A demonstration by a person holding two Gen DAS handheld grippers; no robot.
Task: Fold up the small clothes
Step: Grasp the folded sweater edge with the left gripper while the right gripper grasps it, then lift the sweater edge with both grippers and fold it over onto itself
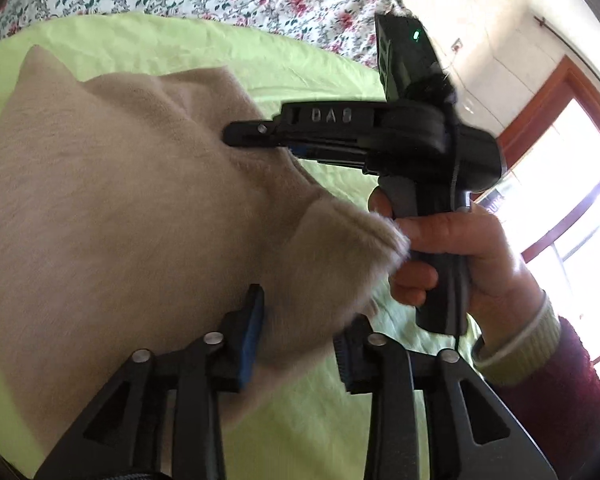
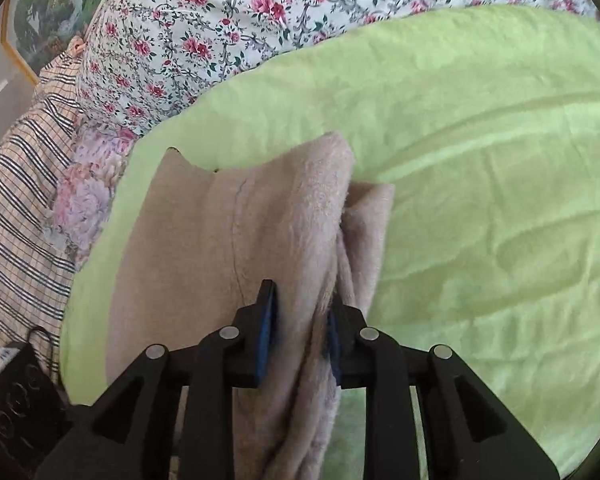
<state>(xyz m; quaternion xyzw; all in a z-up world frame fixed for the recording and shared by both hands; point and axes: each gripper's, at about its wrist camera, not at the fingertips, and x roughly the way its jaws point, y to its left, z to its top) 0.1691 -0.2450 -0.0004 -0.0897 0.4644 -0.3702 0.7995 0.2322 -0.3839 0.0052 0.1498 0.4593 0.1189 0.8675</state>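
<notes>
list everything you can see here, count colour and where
garment: one, beige fleece, lying partly folded on the green sheet, a fold of it between each gripper's fingers
green sheet: one, light green, spread over the bed under the garment
floral cover: one, white with pink roses, beyond the sheet
checked cloth: one, cream with dark stripes, left edge of the right wrist view
picture: one, green landscape in a pale frame, top left
black device: one, bottom left corner
window: one, red-brown frame, bright, far right of the left wrist view
left gripper: black, blue pads, garment edge between open fingers
right gripper: black, blue pads, fold between its fingers
hand: one, holding the right gripper's handle, dark red sleeve
</notes>
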